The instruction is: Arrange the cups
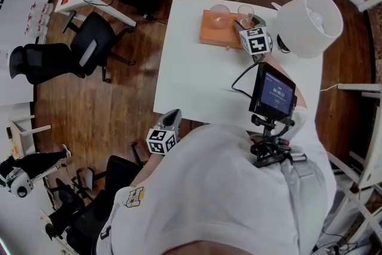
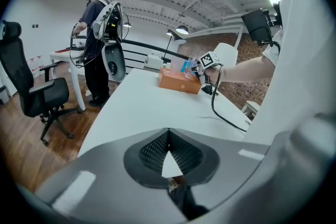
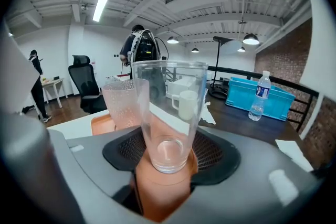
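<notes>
Cups (image 1: 219,16) are judged half arranged: pink cup (image 3: 122,102) is set on the tray (image 1: 210,34) at upper centre; clear glass (image 3: 168,113) is grasped by right gripper (image 3: 167,157), unreleased; left gripper (image 2: 168,152) is clenched empty.

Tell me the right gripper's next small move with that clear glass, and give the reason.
Probably ease the clear glass straight down until it rests on the orange tray. The right gripper holds it upright and low over that tray, beside the pink cup standing there. I cannot tell whether its base touches the tray, so a short, slow descent seems safest.
</notes>
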The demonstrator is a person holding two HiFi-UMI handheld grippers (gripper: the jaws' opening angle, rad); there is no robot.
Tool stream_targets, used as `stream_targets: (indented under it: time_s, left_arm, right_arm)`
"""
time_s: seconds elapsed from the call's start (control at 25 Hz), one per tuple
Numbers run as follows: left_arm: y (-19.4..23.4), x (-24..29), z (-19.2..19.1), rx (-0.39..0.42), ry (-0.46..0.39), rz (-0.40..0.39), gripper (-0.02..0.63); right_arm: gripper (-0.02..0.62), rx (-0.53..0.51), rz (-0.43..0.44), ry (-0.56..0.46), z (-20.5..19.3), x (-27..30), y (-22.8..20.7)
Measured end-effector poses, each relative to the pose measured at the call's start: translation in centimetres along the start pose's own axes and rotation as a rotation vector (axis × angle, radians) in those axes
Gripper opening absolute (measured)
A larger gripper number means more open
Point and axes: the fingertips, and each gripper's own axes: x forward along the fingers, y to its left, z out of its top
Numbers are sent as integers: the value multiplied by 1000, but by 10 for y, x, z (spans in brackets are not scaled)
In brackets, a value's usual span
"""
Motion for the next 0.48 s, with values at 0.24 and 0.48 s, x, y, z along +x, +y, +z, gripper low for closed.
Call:
stream_targets:
  time_s: [0.24, 0.48]
  left_arm:
    - [3, 0, 3, -3, -1, 6, 0]
    - [0, 8, 6, -8, -5, 17, 0]
  right_arm:
    - [268, -1, 1, 0, 0, 3, 2]
    - [268, 6, 11, 1, -4, 11, -7]
